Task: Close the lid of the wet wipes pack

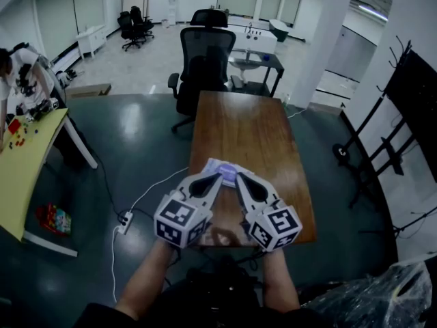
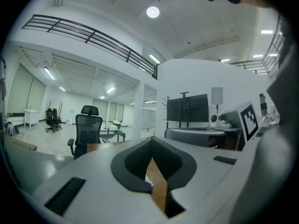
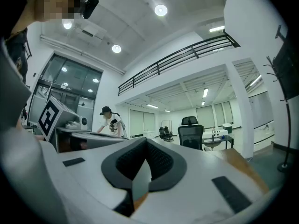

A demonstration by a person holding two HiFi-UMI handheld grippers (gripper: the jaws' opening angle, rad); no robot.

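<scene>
— Two bare forearms [image 1: 145, 282] are filling the bottom edge, holding the left gripper [image 1: 216, 178] and the right gripper [image 1: 240, 178], grey two-jaw tools each bearing a black-and-white marker cube [image 1: 181, 219].
— What are the jaws doing?
— Both pairs are pressing together at the tips, gripping nothing. Between the left one's dark pads [image 2: 135, 164] only a thin slit of brown wood is showing; through the right one's, a pale sliver.
— And the thing for the task?
— A pale, lilac-tinted wet wipes pack [image 1: 224, 169] is lying on the long brown wooden table [image 1: 239, 125], near its close end, with both tool tips pointing at it from either side. Whether they are touching it, or whether it is lying open, I am not managing to tell.
— Anything beyond?
— A black mesh office chair [image 1: 205, 57] is standing at the table's far end.
</scene>
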